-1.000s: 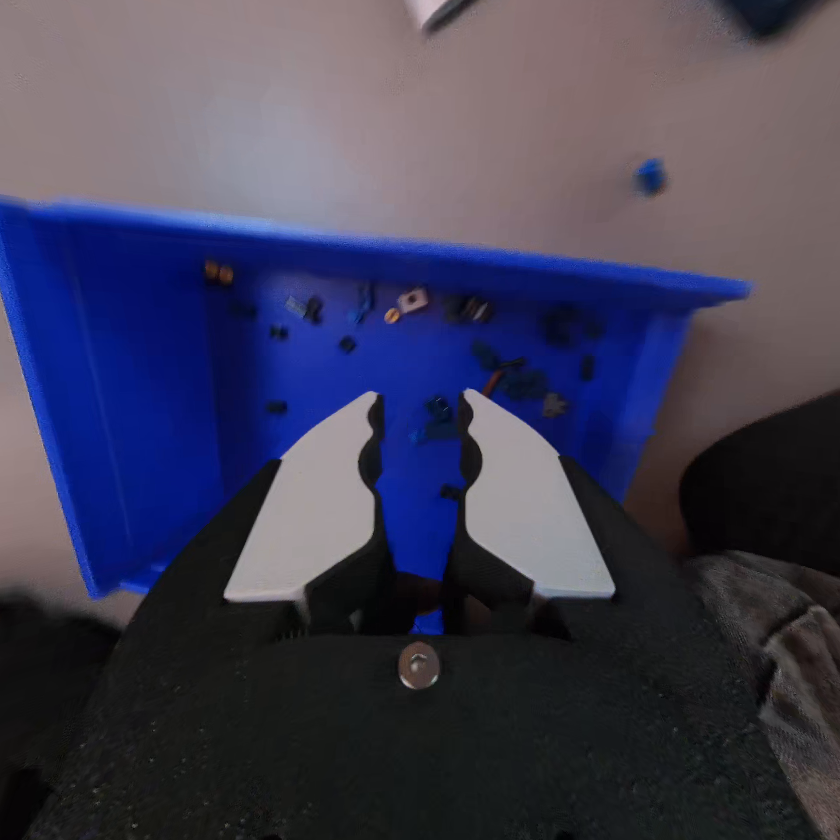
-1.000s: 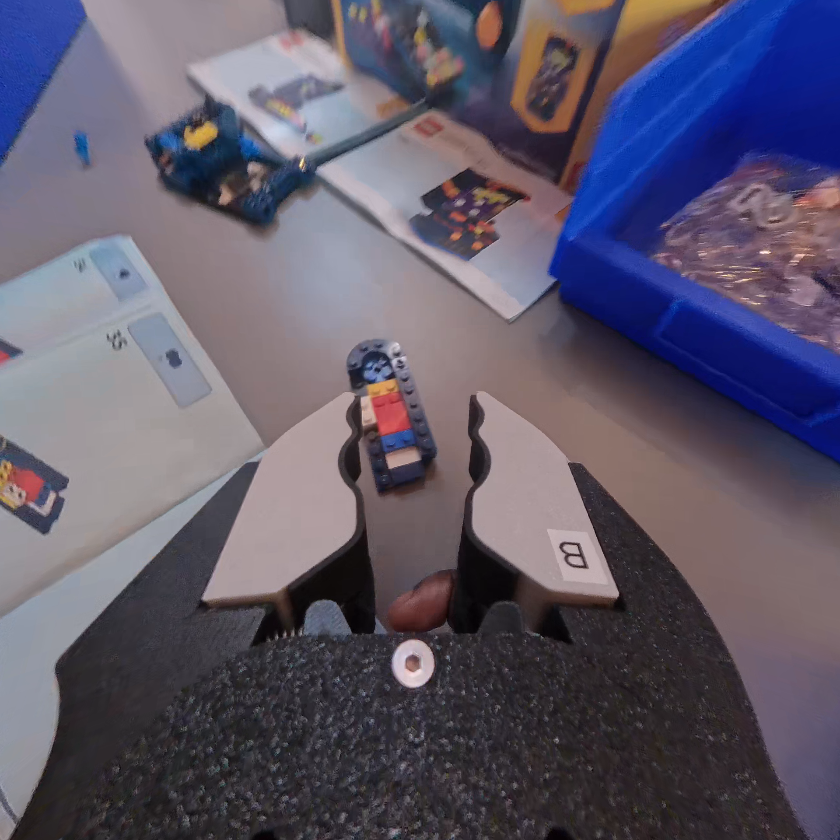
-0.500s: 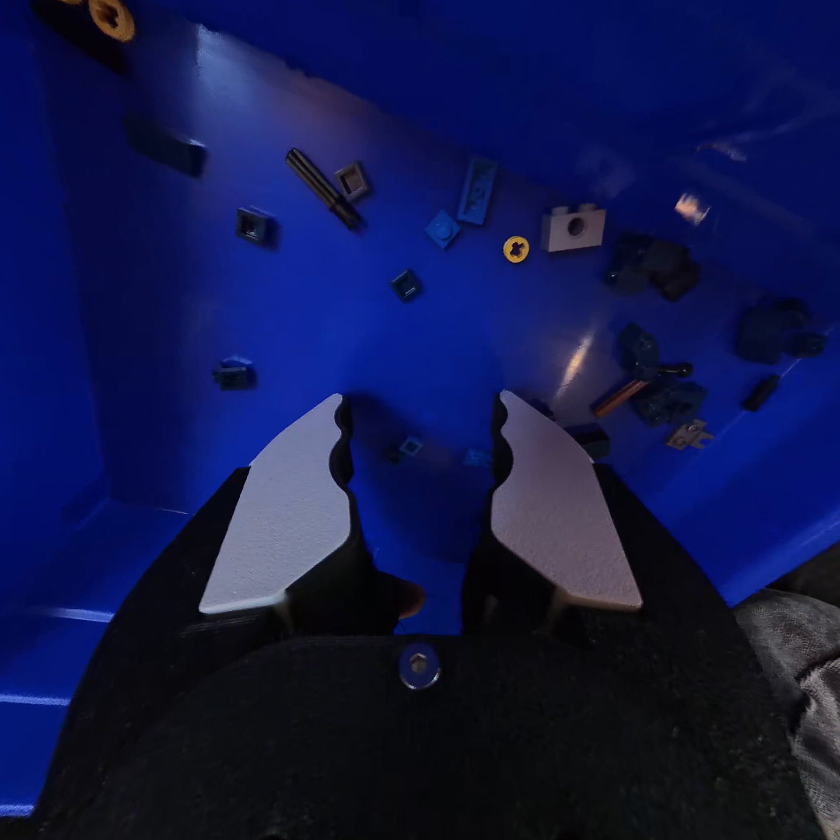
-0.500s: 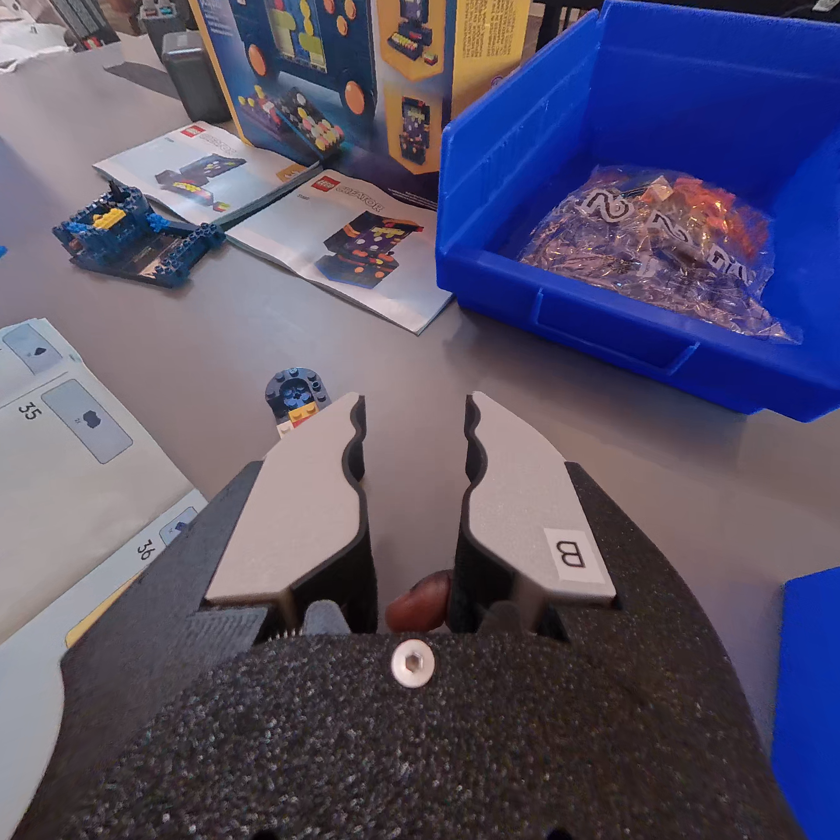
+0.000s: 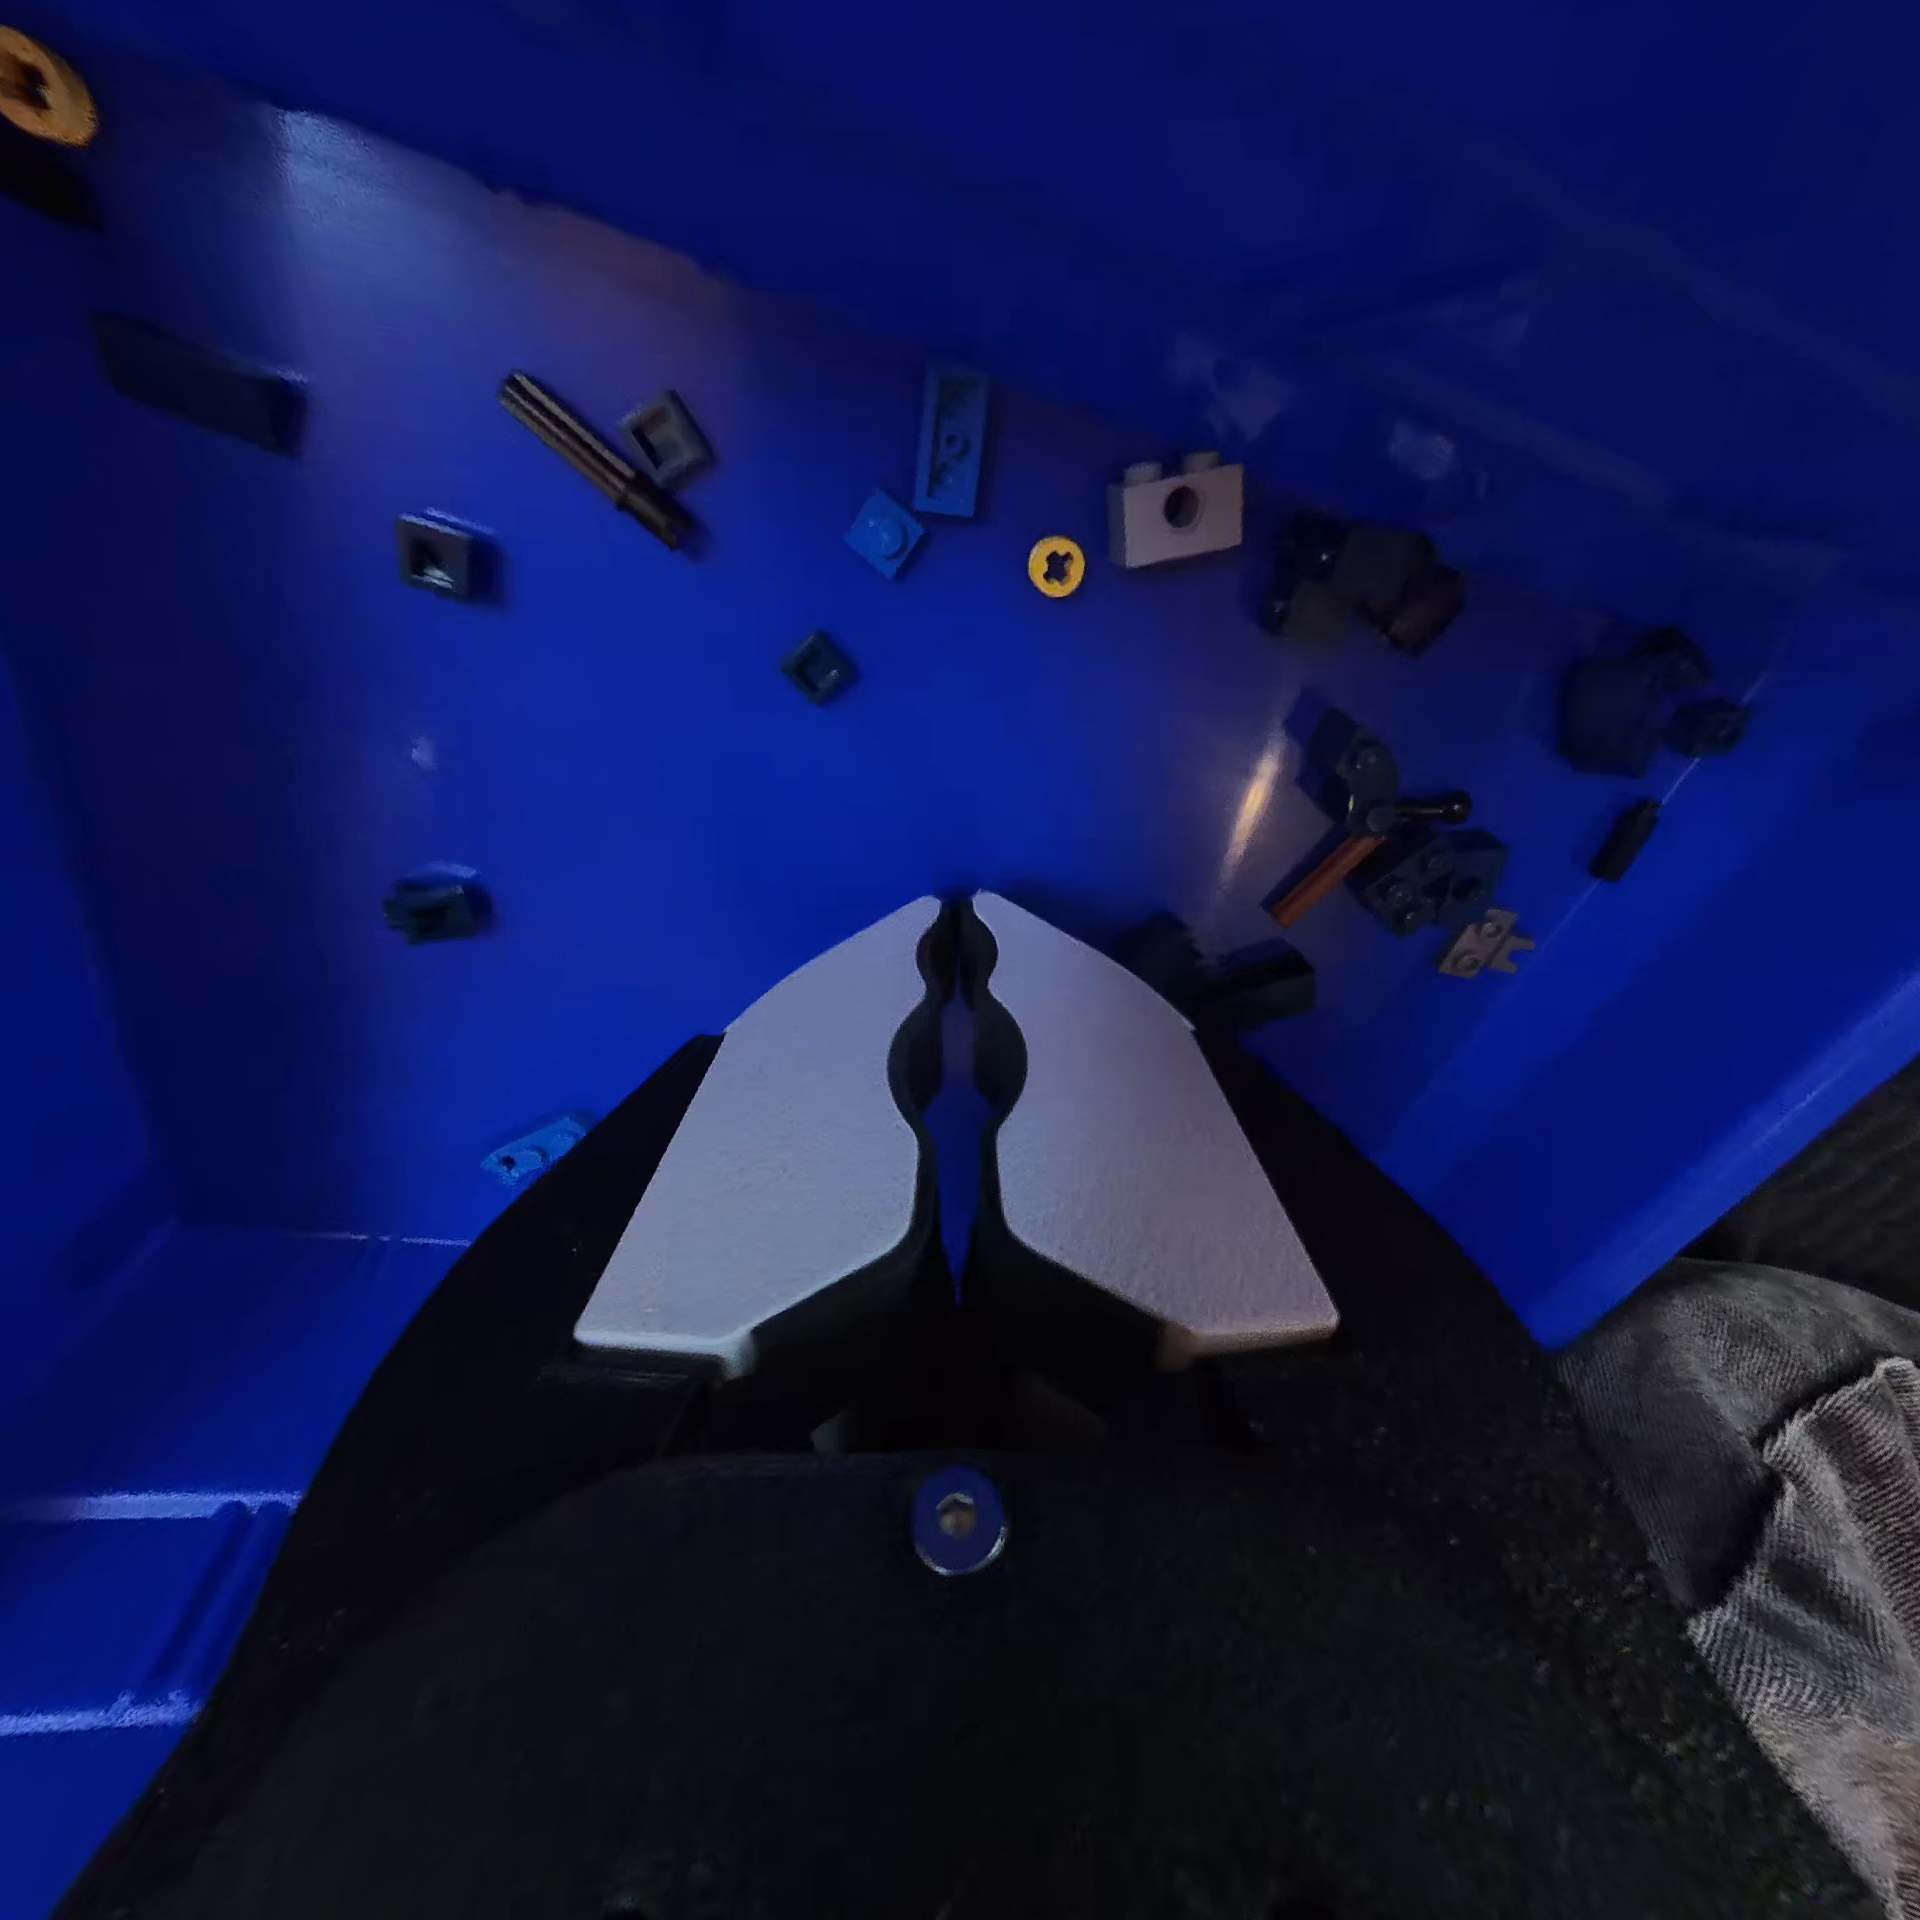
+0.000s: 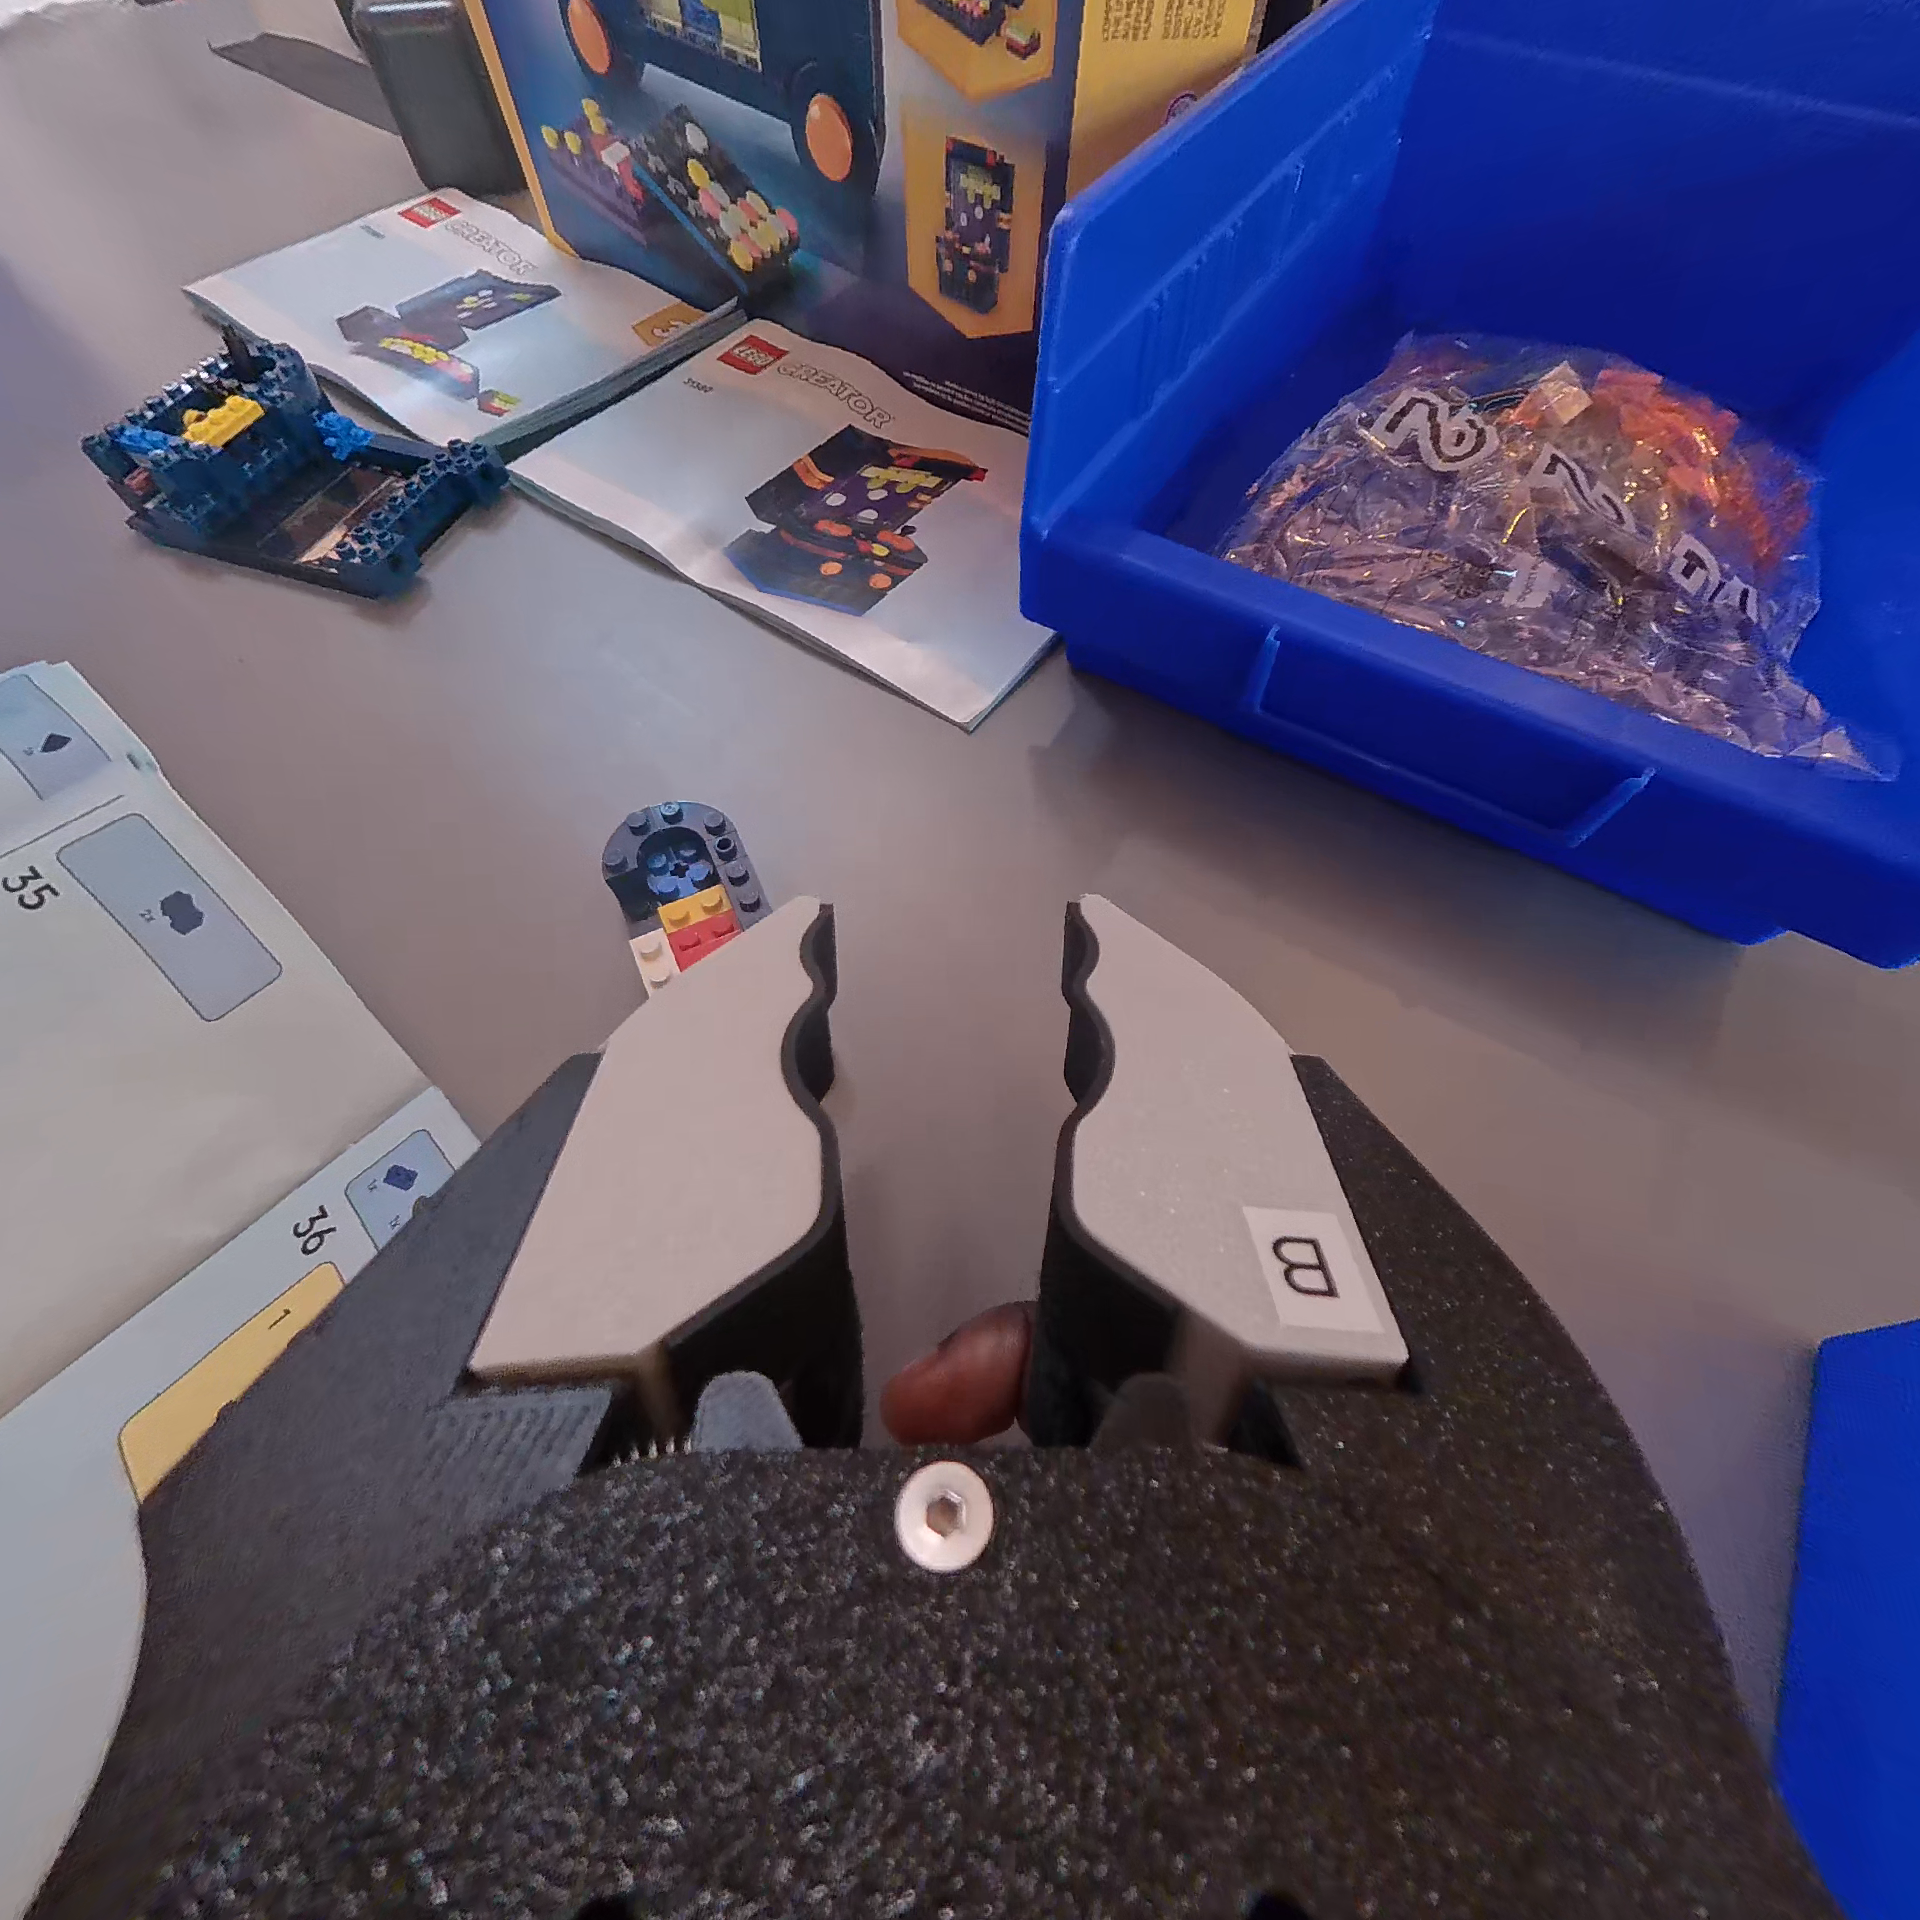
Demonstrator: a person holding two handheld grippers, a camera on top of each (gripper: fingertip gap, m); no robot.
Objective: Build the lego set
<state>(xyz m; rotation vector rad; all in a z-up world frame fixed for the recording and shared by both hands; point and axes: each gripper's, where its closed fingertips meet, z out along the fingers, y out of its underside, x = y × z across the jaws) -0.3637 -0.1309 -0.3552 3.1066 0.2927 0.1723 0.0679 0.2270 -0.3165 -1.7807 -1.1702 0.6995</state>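
Your left gripper (image 5: 958,902): fingers closed tip to tip inside the blue bin (image 5: 1558,260), nothing visibly caught; loose bricks ahead. Your right gripper (image 6: 948,914): fingers apart, empty above the surface (image 6: 935,727); small brick assembly (image 6: 686,883) just left of the fingers.

Grey table (image 6: 935,727) bearing booklets (image 6: 790,488), a blue bin (image 6: 1403,675), brick builds (image 6: 681,883).

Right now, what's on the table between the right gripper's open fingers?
Nothing: the right wrist view shows only bare grey table between the right gripper fingers.
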